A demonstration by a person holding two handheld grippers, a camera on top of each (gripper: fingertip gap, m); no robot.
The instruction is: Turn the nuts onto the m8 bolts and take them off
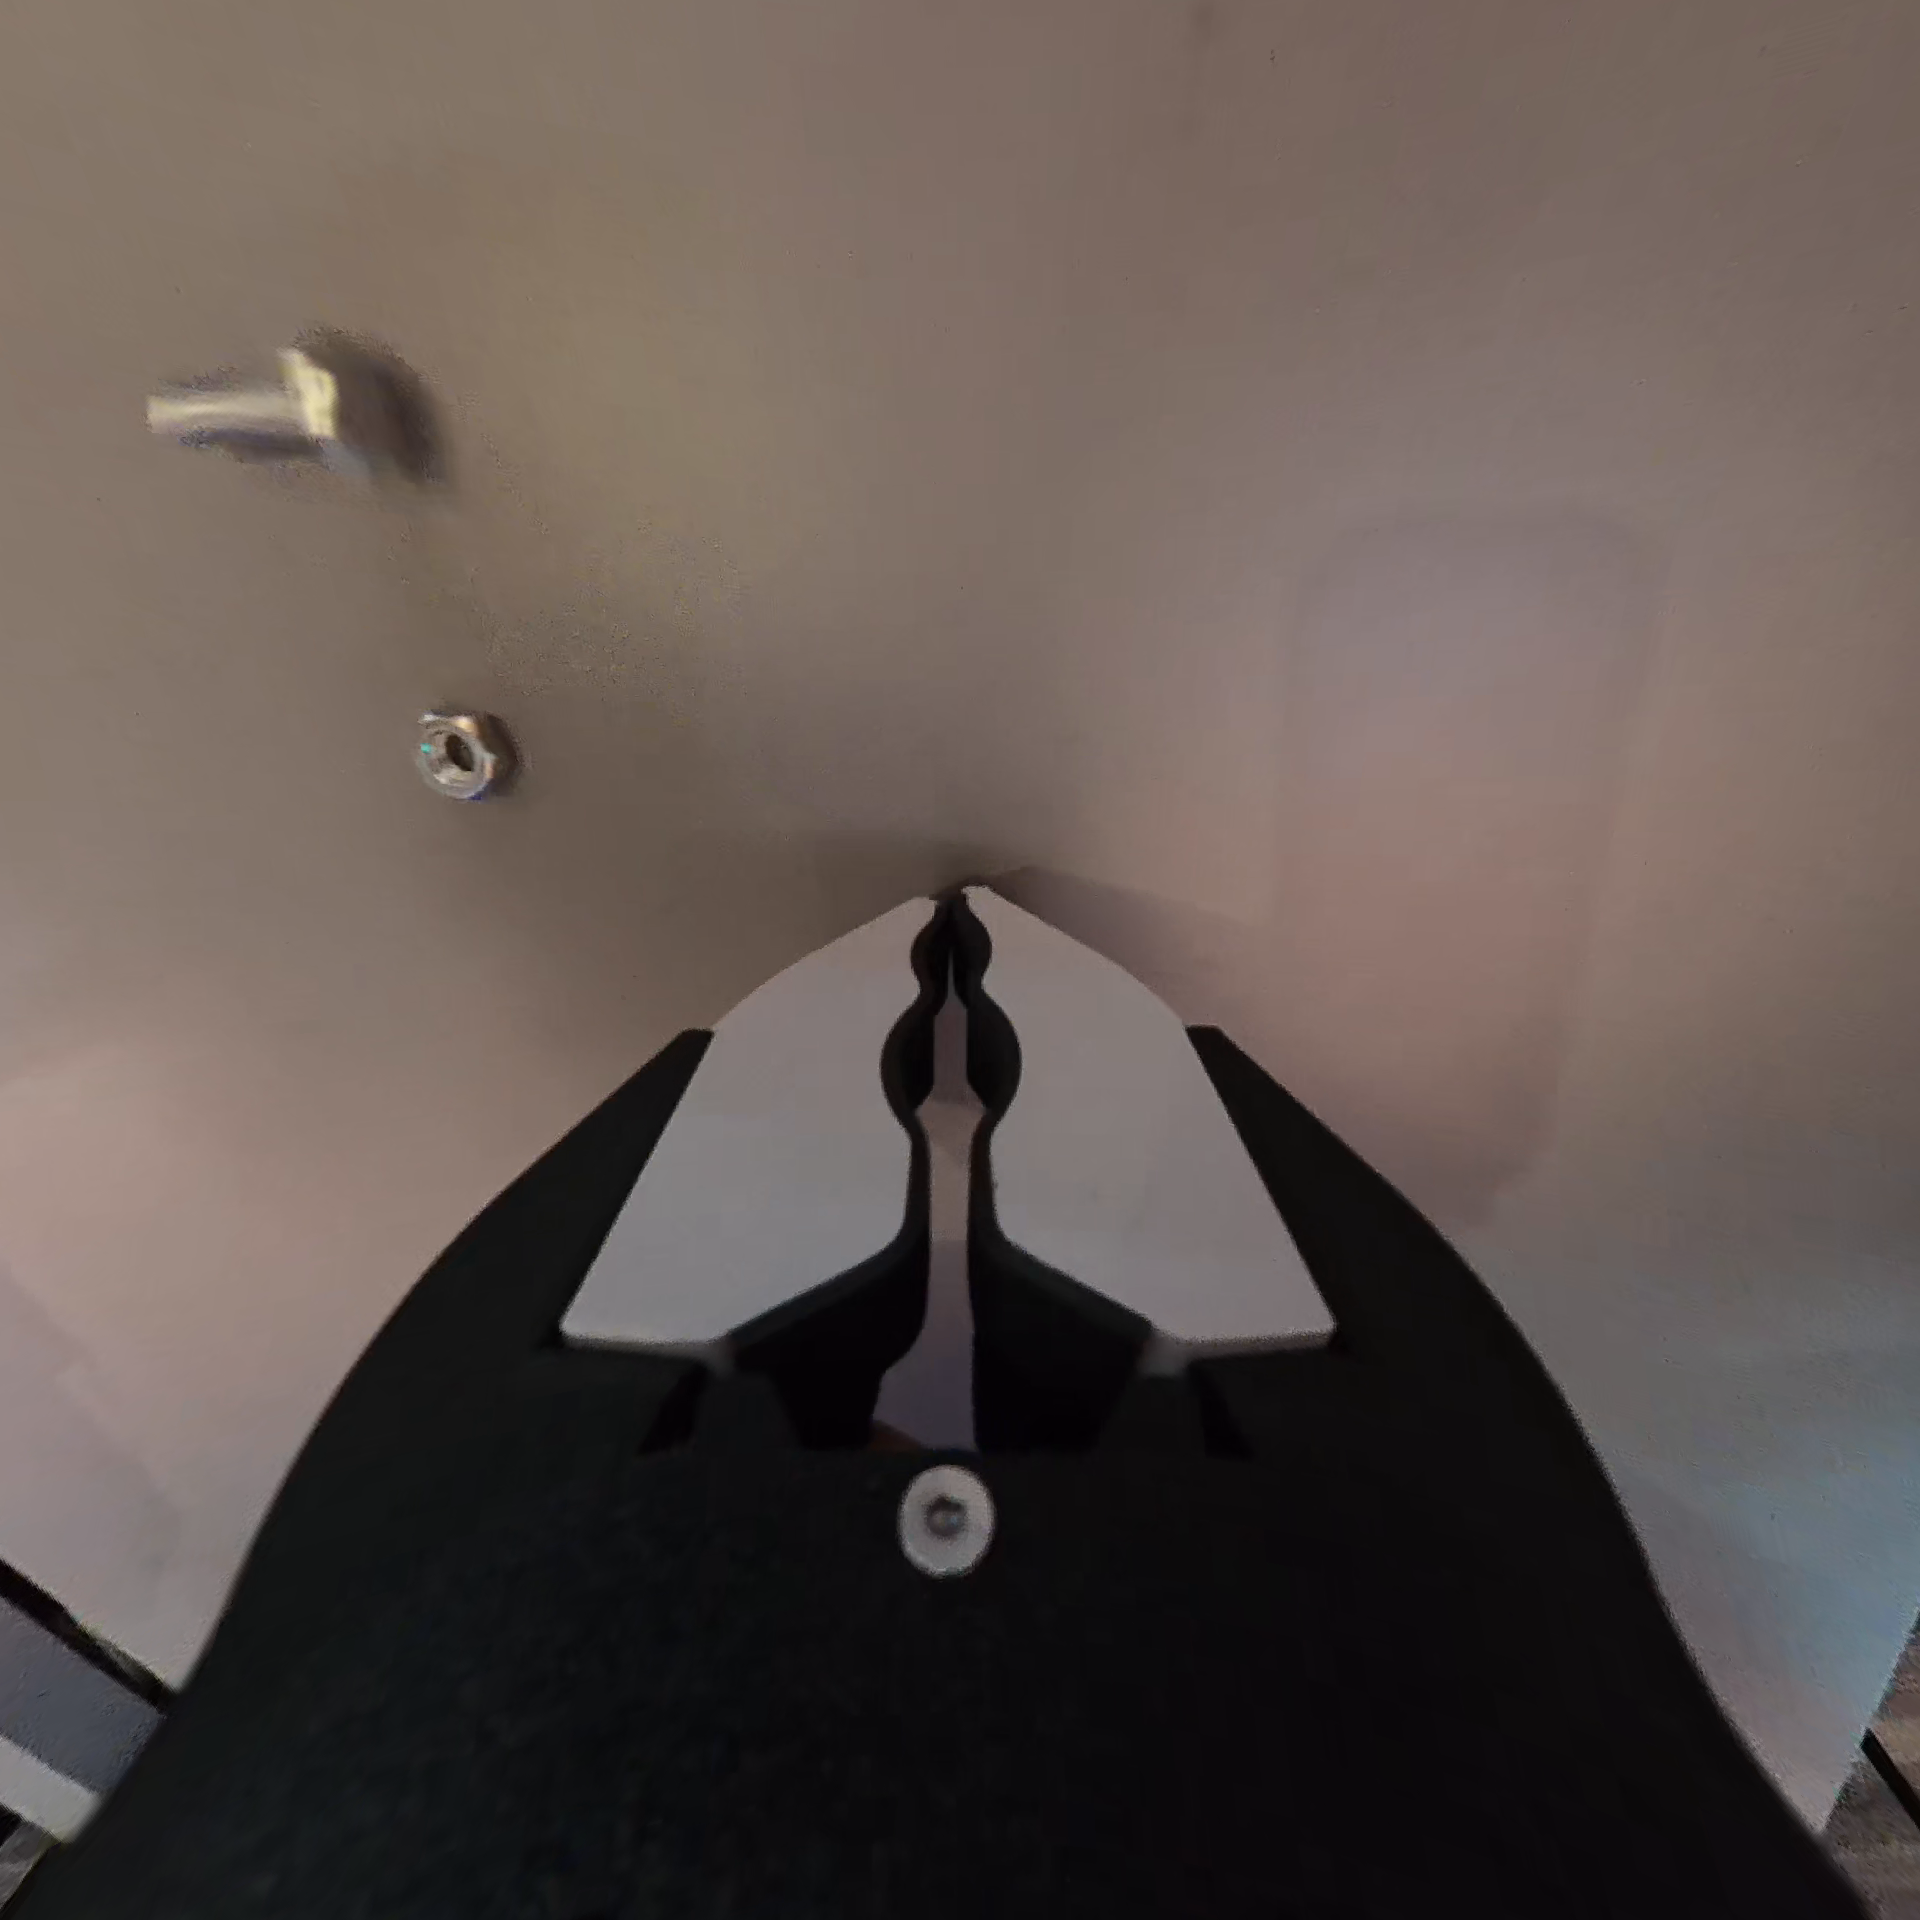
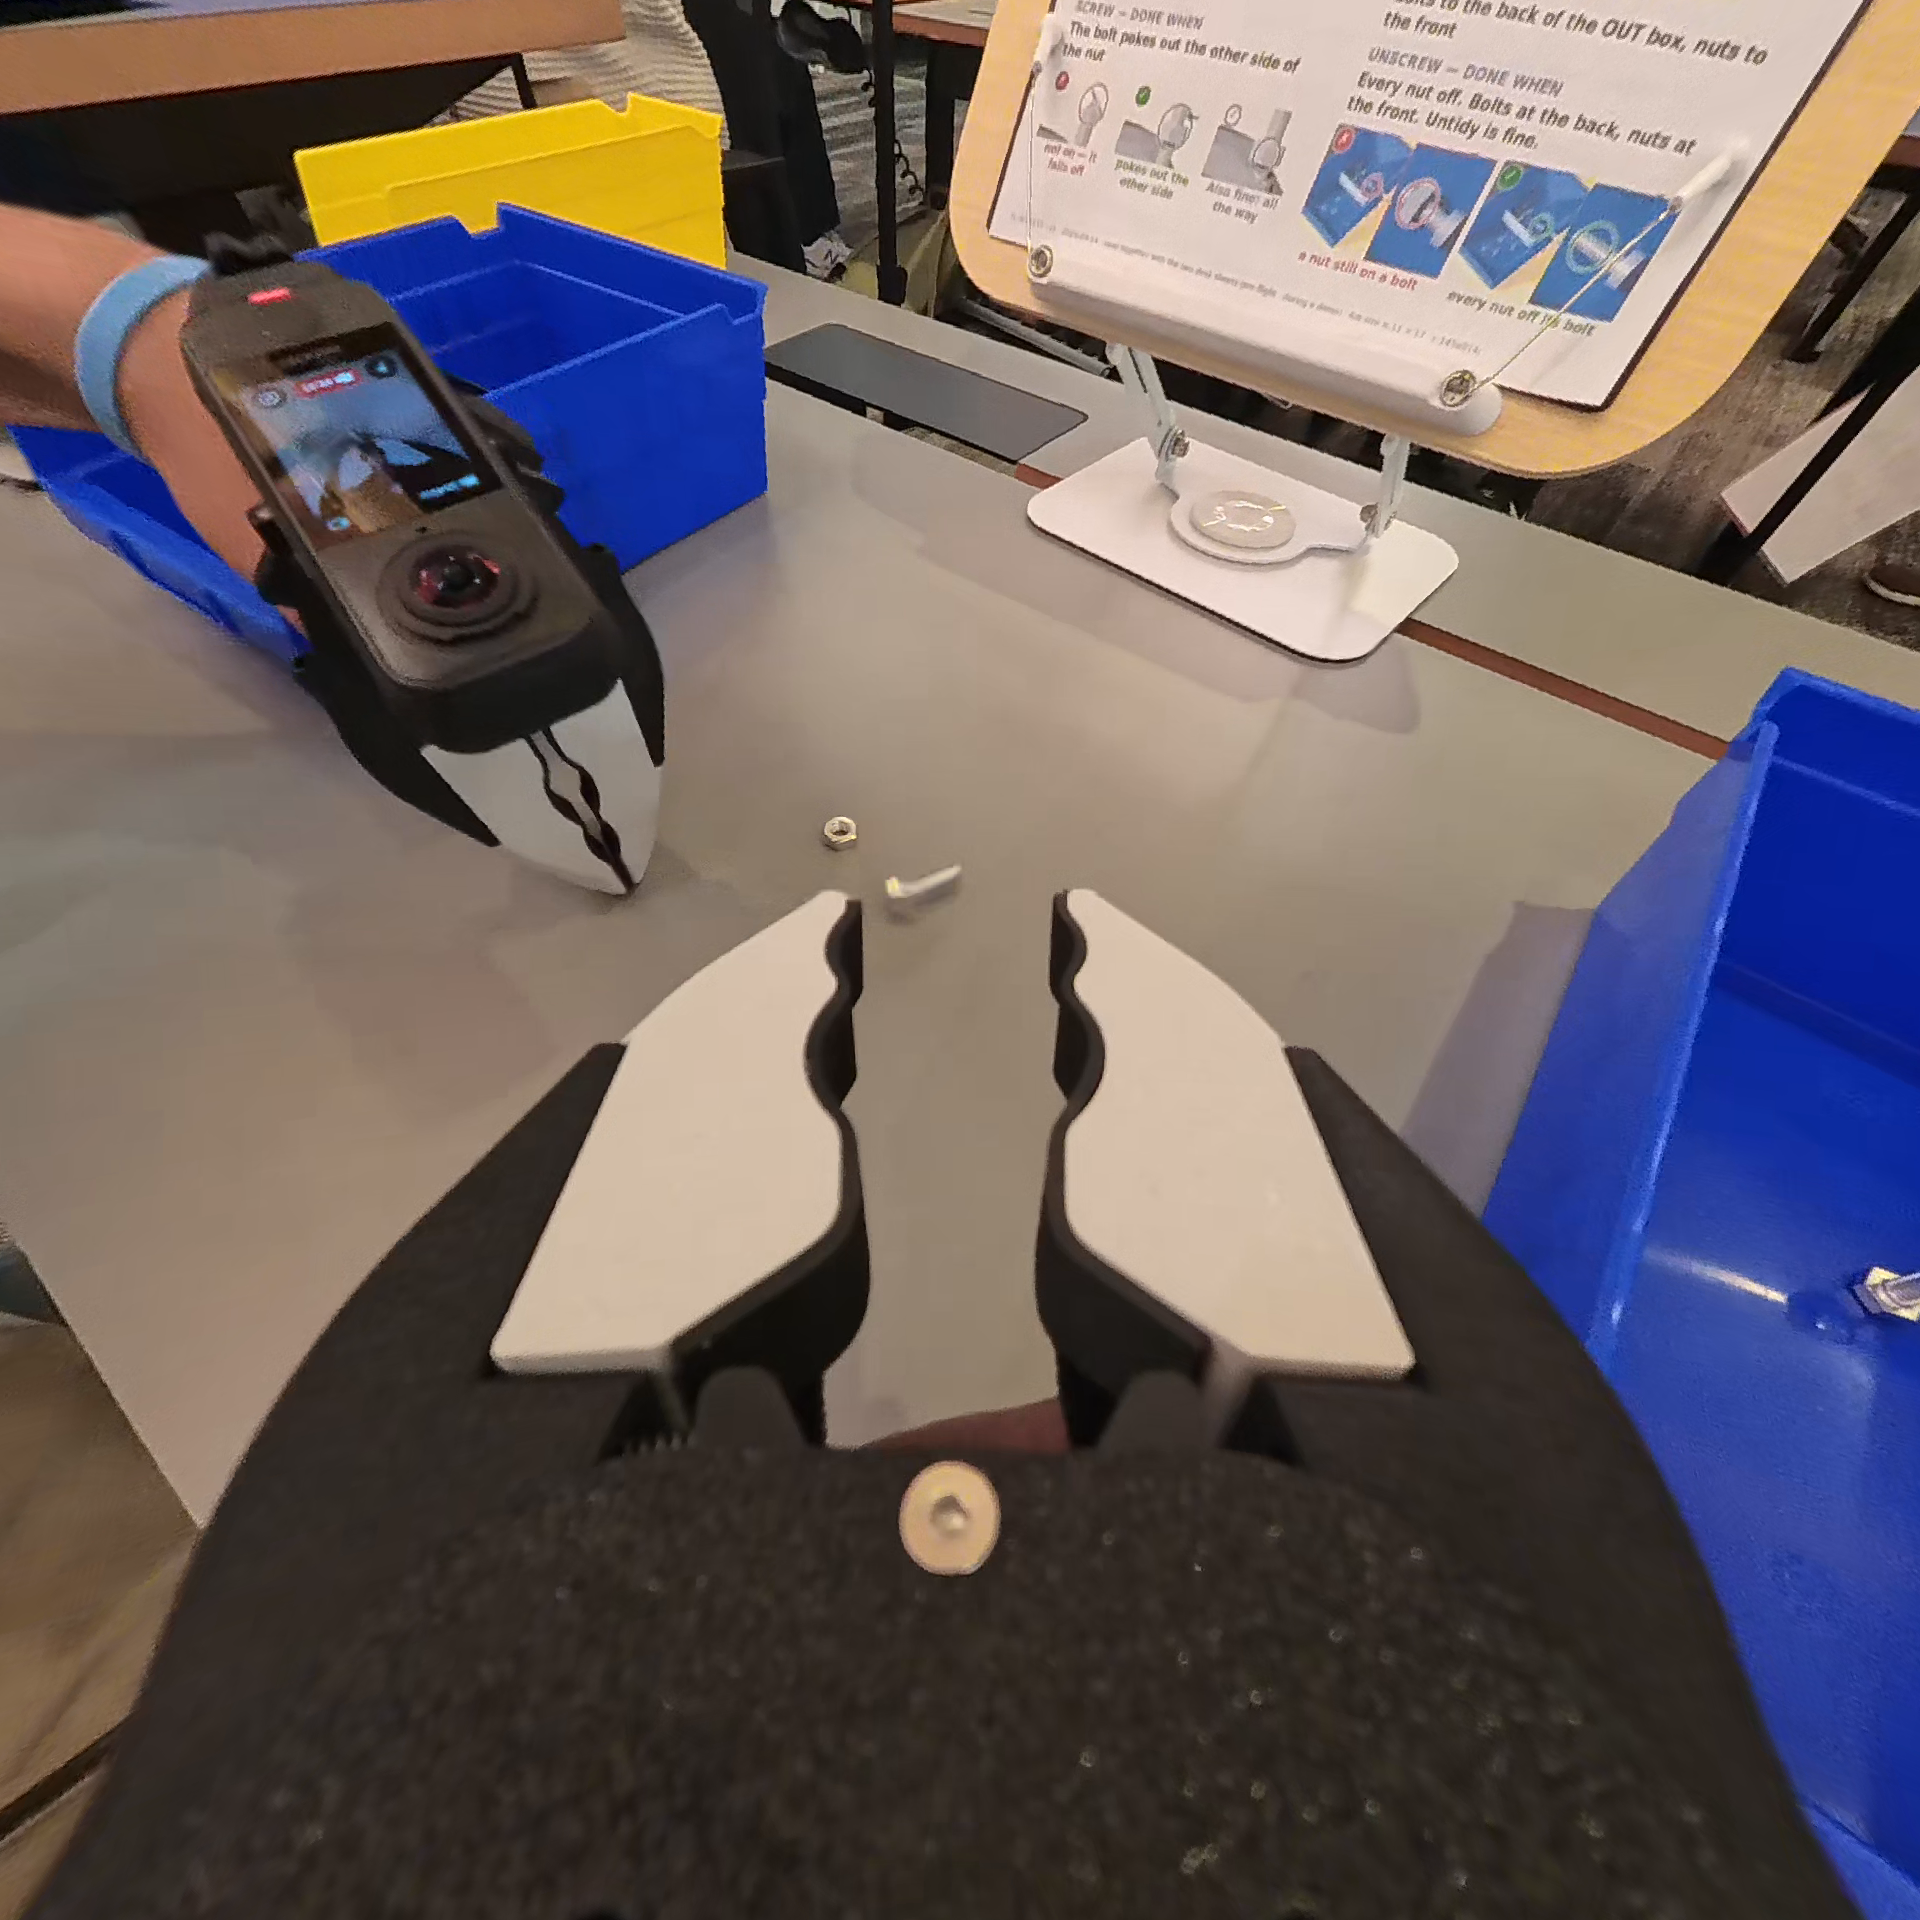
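Observation:
A silver nut and a silver bolt lie loose and apart on the grey table. They also show in the left wrist view, the nut and the blurred bolt to the left of my left gripper. My left gripper is shut, its pads meet with nothing between them, and its tips rest at the table left of the nut. My right gripper is open and empty, hovering just short of the bolt, which lies ahead between its fingertips.
A blue bin stands at the right with a small metal part in it. Another blue bin and a yellow bin stand at the back left. An instruction board on a white stand is behind. The silver nut lies around 10 centimetres away from my left fingertips.

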